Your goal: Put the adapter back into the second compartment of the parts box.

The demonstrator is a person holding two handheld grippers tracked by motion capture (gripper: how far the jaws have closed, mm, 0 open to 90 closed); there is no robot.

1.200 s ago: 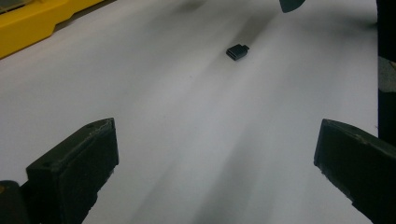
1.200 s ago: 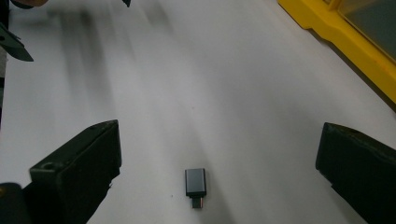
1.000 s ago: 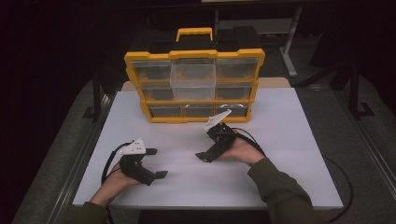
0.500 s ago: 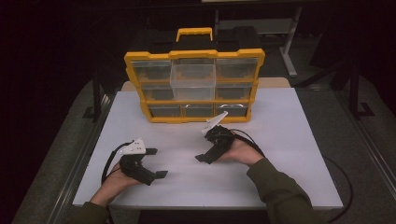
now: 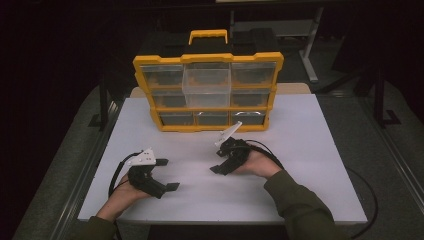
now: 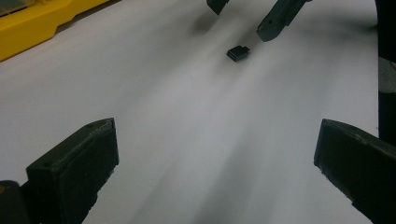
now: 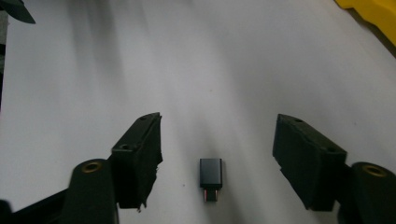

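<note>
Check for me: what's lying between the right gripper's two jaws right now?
In the right gripper view, a small black adapter lies on the white table between the right gripper jaws, which have just been closing without touching it.

A small black adapter [image 7: 211, 176], a short rectangular block with a narrower plug end showing a little red, lies flat on the white worktop [image 7: 233, 70]. It rests near the worktop's middle, well short of the far edge, untouched on either side.

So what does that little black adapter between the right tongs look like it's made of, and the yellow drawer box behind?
The black adapter looks like matte dark metal or plastic, evenly dull with a soft sheen; which one is unclear. Its plug end seems metallic. The yellow drawer box looks like molded plastic: a glossy yellow frame around clear, see-through drawers.
</note>
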